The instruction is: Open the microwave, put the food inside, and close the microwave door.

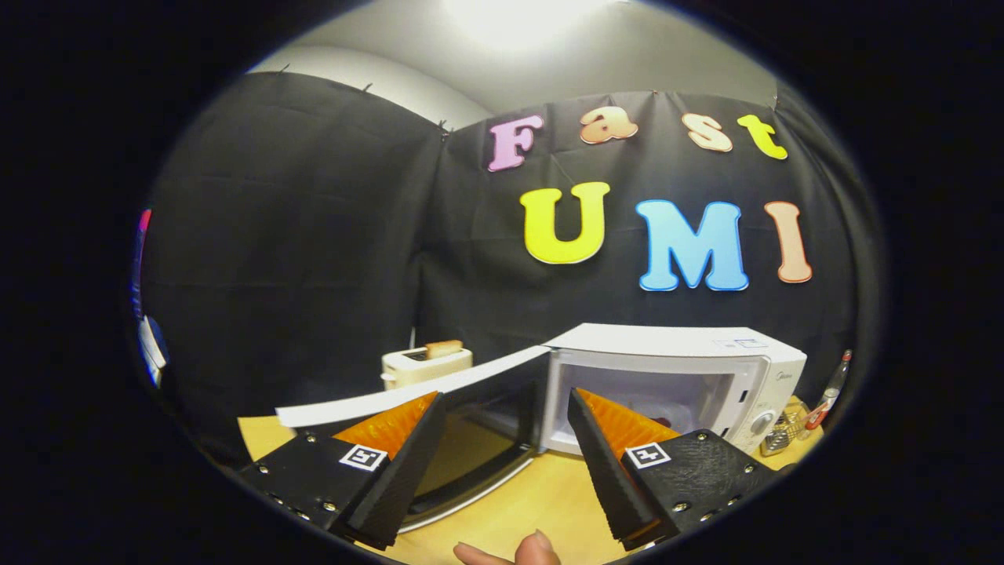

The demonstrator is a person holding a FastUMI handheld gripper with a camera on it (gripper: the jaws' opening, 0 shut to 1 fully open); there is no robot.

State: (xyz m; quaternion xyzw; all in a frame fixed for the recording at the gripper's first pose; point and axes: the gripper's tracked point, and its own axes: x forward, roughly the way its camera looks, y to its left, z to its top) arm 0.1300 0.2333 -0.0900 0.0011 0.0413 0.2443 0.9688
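gripper (506, 412) fingers spread wide, nothing between them; one white microwave (674, 384) right of centre, its door (439, 408) swung open, one toaster (426, 365) left of it, one bottle (831, 391) far right

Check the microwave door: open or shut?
Open. The microwave door is swung out to the left, exposing the white cavity beyond the empty, spread fingers.

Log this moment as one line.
microwave door: open | gripper: jaws open, empty, before cavity | toaster: beyond door
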